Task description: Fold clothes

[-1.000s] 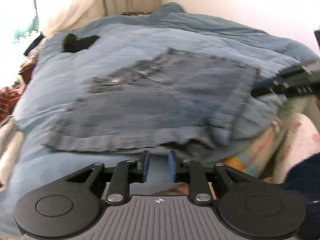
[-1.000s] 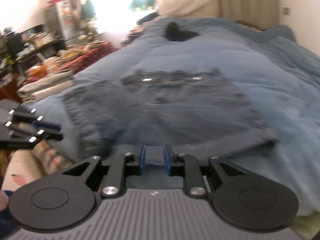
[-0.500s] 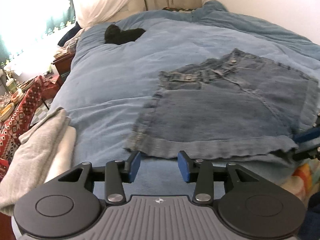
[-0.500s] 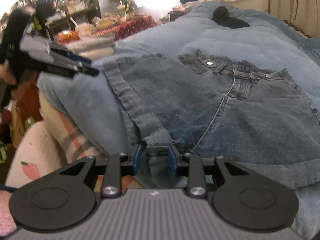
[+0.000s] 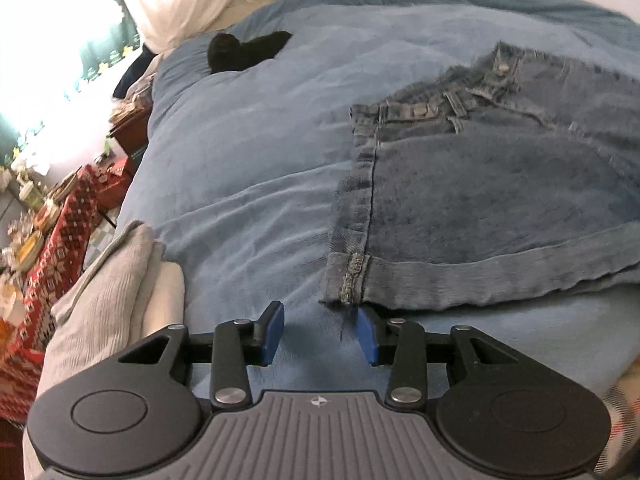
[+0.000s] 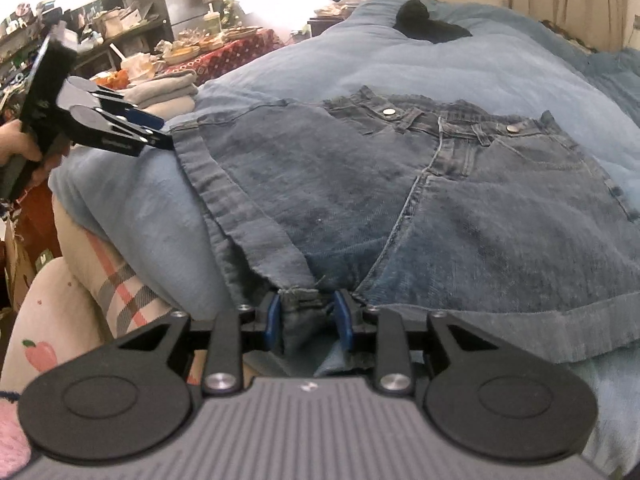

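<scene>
A pair of denim shorts lies flat on a blue quilt, also in the right wrist view. My left gripper is open and empty, just below the shorts' near left hem corner. It also shows in the right wrist view at the hem's far left end. My right gripper has its jaws around the bunched inner hem of the shorts, with denim filling the gap between its pads.
Folded grey and cream clothes lie at the quilt's left edge. A black item lies far up the bed. A cluttered table with a red cloth stands left. A checked blanket hangs below the quilt.
My left gripper opened wider and came up to the shorts' left hem corner. My right gripper stayed at the inner hem with denim between its jaws.
</scene>
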Motion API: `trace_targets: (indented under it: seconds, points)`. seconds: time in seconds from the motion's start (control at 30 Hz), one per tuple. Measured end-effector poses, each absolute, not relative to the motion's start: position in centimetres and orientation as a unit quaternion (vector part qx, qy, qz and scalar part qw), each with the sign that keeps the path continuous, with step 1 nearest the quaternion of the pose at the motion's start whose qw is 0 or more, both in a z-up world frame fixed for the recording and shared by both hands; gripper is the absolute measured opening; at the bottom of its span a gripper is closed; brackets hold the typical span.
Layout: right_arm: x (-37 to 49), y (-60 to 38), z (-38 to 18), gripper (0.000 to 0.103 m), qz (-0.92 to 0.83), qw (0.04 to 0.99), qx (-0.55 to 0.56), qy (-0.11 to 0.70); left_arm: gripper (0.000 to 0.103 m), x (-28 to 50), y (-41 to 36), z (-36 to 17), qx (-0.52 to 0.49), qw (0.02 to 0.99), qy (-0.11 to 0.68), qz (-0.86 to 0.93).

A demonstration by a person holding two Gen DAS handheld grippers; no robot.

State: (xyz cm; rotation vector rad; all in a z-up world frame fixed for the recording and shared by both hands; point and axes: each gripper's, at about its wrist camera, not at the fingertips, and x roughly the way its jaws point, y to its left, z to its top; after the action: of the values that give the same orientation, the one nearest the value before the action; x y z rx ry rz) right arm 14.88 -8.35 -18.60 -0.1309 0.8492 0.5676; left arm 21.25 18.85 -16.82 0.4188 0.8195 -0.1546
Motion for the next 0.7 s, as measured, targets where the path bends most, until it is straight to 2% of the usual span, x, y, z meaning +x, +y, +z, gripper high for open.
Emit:
trace_targets:
  seconds: [0.17, 0.37, 0.4, 0.43, 0.47, 0.5, 0.7]
  points:
    - [14.8, -8.5, -18.4, 0.031, 0.271, 0.872, -0.058, 0.402, 0.035, 22.1, 18.6, -16.8, 0.188, 0.898, 0.389, -0.081]
    - [15.2, -8.9, -18.5, 0.031, 0.269, 0.872, -0.041, 0.407, 0.035, 22.9, 19.1, -15.0, 0.106, 0.92, 0.364, -0.099]
    - [15.2, -8.8, -18.6, 0.031, 0.268, 0.871, -0.041, 0.409, 0.033, 23.1, 19.1, -14.7, 0.092, 0.923, 0.361, -0.101]
    - [15.2, -8.8, -18.6, 0.031, 0.268, 0.871, -0.041, 0.41, 0.026, 23.5, 19.0, -14.8, 0.09, 0.92, 0.368, -0.095]
    - [15.2, -8.8, -18.7, 0.019, 0.269, 0.871, -0.04, 0.41, 0.003, 23.7, 19.1, -14.8, 0.085, 0.92, 0.372, -0.086]
    - [15.2, -8.7, -18.6, 0.01, 0.272, 0.87, -0.038, 0.409, 0.004, 23.9, 19.1, -14.7, 0.08, 0.92, 0.376, -0.077]
    - [14.6, -8.4, -16.5, 0.007, 0.303, 0.869, -0.035, 0.389, 0.005, 22.6, 21.6, -11.0, 0.029, 0.932, 0.355, -0.065]
